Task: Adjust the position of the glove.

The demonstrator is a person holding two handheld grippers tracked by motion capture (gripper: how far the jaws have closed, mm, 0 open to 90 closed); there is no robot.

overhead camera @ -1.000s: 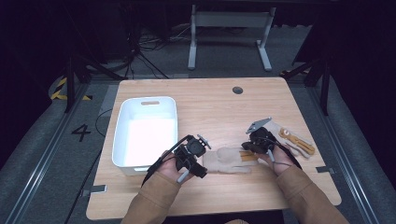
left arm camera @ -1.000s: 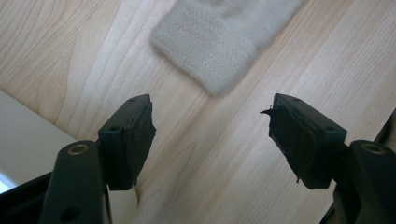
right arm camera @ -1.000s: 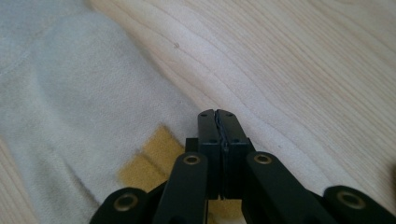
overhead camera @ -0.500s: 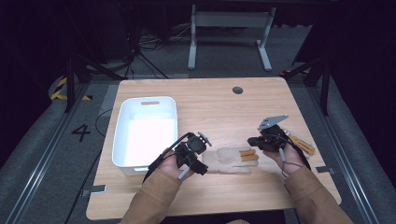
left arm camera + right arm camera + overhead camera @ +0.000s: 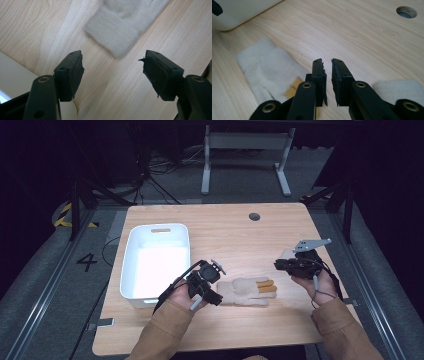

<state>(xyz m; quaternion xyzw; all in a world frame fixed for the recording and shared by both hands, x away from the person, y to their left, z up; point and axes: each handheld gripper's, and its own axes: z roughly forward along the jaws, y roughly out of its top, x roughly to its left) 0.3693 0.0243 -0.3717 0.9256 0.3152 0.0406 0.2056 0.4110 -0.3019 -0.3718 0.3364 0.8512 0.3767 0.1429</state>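
A: Entry, glove [image 5: 246, 291]. Cream knit, soft and fuzzy, lying flat on the wooden table [image 5: 235, 235]. Ribbed cuff at one end, orange-tan fingertips at the other. In the left gripper view the cuff [image 5: 111, 35] reads as a tighter, coarser weave than the fluffy palm.

B: Position?

A: Near edge of the table, at about 3 o'clock from the left gripper [image 5: 214, 295] and 8 o'clock from the right gripper [image 5: 278, 265]. The white plastic bin [image 5: 131, 265], rounded corners and smooth walls, sits at 9 o'clock from the glove.

B: Orientation?

A: Long axis runs 9 to 3 in the high view. Cuff points to 9 o'clock, toward the left gripper; orange fingers point to 3 o'clock.

B: Gripper states?

A: Left gripper [image 5: 113, 72]: jaws moderately wide, nothing between the pads; cuff lies just beyond the tips, apart from them. Right gripper [image 5: 327, 82]: jaws narrow, a thin gap, and they have just been opening; nothing between them. It hangs above the table, clear of the glove.

B: Anything else?

A: A second cream fabric piece [image 5: 399, 91] at 4 o'clock behind the right jaws. A round grommet hole [image 5: 255, 216] in the tabletop at 12 o'clock.
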